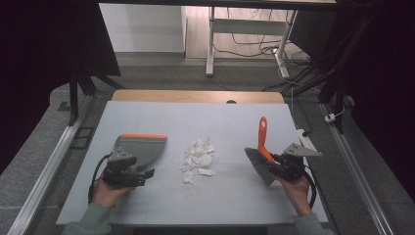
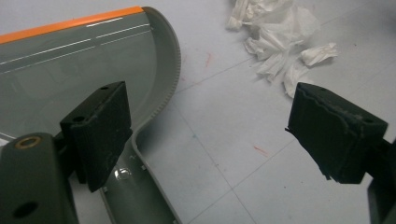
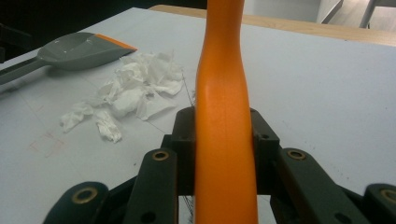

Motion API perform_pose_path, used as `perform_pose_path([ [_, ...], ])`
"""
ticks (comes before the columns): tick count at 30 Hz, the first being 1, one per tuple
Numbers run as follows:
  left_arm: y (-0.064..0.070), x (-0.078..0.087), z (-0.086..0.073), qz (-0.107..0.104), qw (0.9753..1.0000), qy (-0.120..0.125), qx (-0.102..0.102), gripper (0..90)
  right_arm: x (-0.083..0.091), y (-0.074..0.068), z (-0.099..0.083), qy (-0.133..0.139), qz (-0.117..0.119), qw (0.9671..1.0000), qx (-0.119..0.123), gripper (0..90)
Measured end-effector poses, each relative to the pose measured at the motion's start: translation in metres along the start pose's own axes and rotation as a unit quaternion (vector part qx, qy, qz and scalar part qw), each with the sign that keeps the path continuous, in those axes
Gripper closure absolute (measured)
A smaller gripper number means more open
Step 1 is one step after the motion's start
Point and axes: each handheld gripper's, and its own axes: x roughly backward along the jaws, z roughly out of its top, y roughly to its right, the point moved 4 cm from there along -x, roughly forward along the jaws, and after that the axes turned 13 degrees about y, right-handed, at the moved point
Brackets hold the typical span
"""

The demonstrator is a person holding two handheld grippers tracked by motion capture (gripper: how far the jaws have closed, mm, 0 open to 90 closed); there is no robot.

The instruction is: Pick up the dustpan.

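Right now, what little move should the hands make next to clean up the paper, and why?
Probably close the left gripper on the dustpan handle. Its jaws stand wide open over the table, with the handle beside one jaw, not held. The right gripper is already shut on the brush, and the torn tissue scraps lie between pan and brush.

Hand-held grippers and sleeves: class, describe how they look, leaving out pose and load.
Both are black. The left hand-held gripper has two blocky black pads and a looping black cable. The right hand-held gripper carries a grey three-cornered plate on top, brass-ringed holes in its links and a black cable. The sleeves are grey-green.
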Motion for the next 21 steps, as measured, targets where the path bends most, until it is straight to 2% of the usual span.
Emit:
perform_pose_path([
  [21,0.0023,0.0002,0.0013,-0.003,1.0,-0.004,-0.002,13.9,0.0017,-0.0028,0.0019,0.01,0.004,0.9999,0.0,70.0],
])
